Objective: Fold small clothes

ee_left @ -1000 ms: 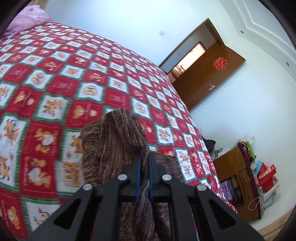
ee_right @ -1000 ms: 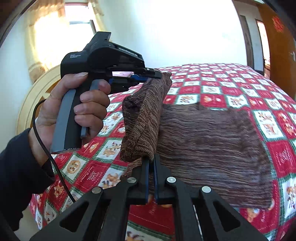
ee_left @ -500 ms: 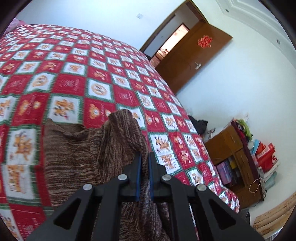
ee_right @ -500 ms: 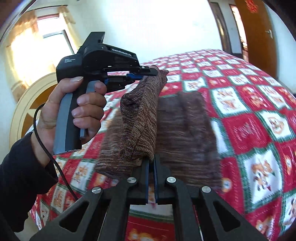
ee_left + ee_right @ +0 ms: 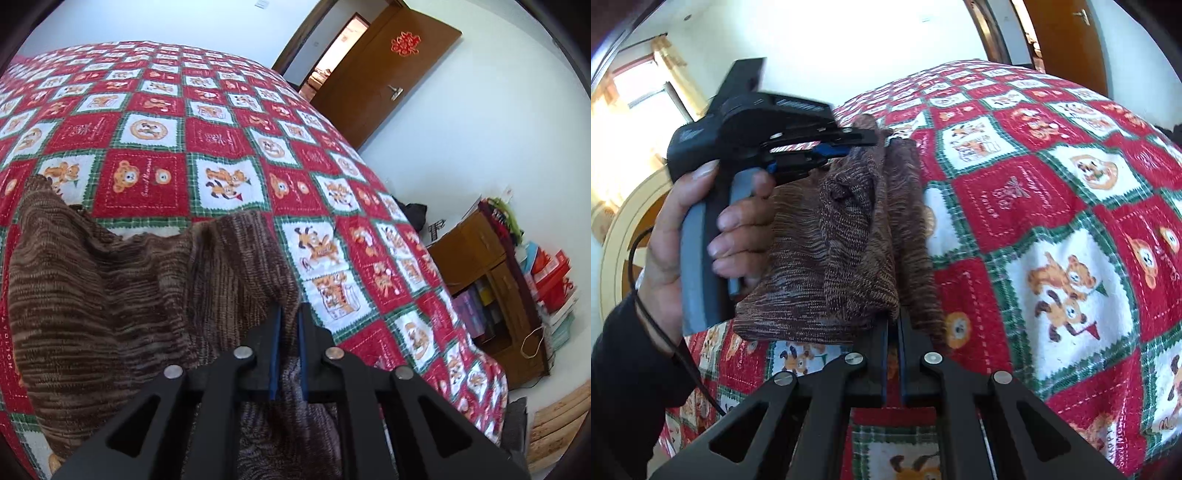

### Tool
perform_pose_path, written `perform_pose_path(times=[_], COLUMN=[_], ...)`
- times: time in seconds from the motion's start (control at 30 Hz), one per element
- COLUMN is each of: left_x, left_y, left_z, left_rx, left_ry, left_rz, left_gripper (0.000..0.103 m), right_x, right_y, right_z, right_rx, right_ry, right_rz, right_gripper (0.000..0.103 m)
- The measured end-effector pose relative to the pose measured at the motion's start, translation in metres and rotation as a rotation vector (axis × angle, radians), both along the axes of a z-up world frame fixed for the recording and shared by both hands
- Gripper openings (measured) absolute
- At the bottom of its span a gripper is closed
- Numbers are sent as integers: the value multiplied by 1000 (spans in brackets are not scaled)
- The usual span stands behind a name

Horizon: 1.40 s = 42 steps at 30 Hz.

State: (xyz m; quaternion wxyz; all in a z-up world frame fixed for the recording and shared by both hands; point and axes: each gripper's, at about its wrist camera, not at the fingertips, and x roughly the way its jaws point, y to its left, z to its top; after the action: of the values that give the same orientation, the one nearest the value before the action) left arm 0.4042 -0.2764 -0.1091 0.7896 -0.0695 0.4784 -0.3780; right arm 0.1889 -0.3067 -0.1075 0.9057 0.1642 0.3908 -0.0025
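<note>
Both the left gripper (image 5: 288, 314) and the right gripper (image 5: 894, 317) are pinched closed on the brown knit garment (image 5: 849, 236), whose folded edge spans between them while the rest lies ahead on the bed (image 5: 229, 147).

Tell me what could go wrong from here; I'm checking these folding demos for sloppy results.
The brown knit garment hangs bunched between the left gripper and right gripper, each pinching only a corner, so it may slip out. Its far corner sits raised off the quilt, so the fold could land crooked.
</note>
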Motion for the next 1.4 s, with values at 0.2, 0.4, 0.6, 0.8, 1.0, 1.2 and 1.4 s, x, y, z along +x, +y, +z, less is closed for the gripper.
perform_pose_path(times=[0.2,0.4,0.6,0.8,1.0,1.2,1.4], left_x=[-28,-56,-65,-68,-54,-60,-65], left_y=[35,101,121,127,161,167,183], left_z=[28,19,-20,-28,-36,-37,-39], left_rx=[48,217,282,286,145,109,33], left_ry=[-192,-374,-325,-326,-205,-204,-181], left_rz=[7,106,138,161,263,300,316], left_gripper=[43,64,65,78,93,93,93], right_x=[-11,2,76,119,128,187,244], right_y=[-18,-20,3,-18,33,84,143], right_z=[9,45,48,22,58,59,-11], right_rx=[-21,-74,-55,-173,-322,-184,-193], right_ry=[-20,-104,-35,165,2,35,249], right_rz=[-69,-95,34,-156,-26,268,445], right_gripper=[15,35,35,35,36,33,15])
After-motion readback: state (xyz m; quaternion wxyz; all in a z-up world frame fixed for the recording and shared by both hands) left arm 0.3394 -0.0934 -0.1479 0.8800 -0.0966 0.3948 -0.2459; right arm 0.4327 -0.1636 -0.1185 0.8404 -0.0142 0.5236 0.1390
